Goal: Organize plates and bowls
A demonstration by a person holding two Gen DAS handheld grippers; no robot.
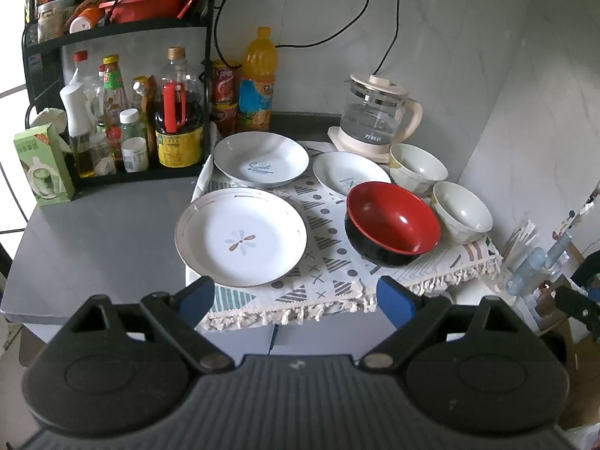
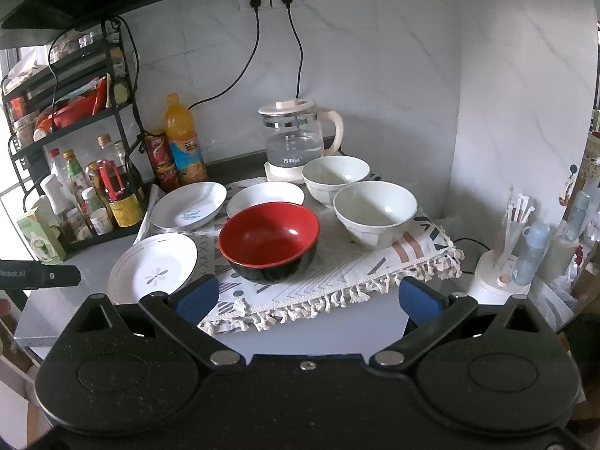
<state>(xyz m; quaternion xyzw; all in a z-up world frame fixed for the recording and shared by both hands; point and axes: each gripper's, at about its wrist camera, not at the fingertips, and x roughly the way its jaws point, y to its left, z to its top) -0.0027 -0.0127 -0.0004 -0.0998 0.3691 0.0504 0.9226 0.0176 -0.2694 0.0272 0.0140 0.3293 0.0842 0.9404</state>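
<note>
Grippers both released, jaws wide, nothing between them: left gripper (image 1: 296, 300) and right gripper (image 2: 307, 296) hang at the near edge of the grey counter (image 1: 105, 232), short of the dishes. All dishes sit on the patterned fringed cloth (image 1: 330, 262). Near left: flower plate (image 1: 240, 236); far left: plate reading "Sweet" (image 1: 260, 159); middle far: third white plate (image 1: 348, 172), its near rim hidden behind the red-and-black bowl (image 1: 392, 223), print on it too small to read. Right side: two white bowls, far one (image 1: 418, 167) just beside the kettle base, near one (image 1: 461, 212) close to the cloth's right edge. Glass kettle (image 1: 378, 112) at far middle has a logo on the glass, illegible. Orange drink bottle (image 1: 258, 78) and red cans (image 1: 225, 93) carry Chinese labels, not readable. Rack of condiment bottles (image 1: 123, 112) far left, top shelves cut off by the frame. Green carton (image 1: 43, 167) on the left, text unreadable. In the right wrist view, the other tool's edge at far left shows "Robot AI" (image 2: 13, 273).
</note>
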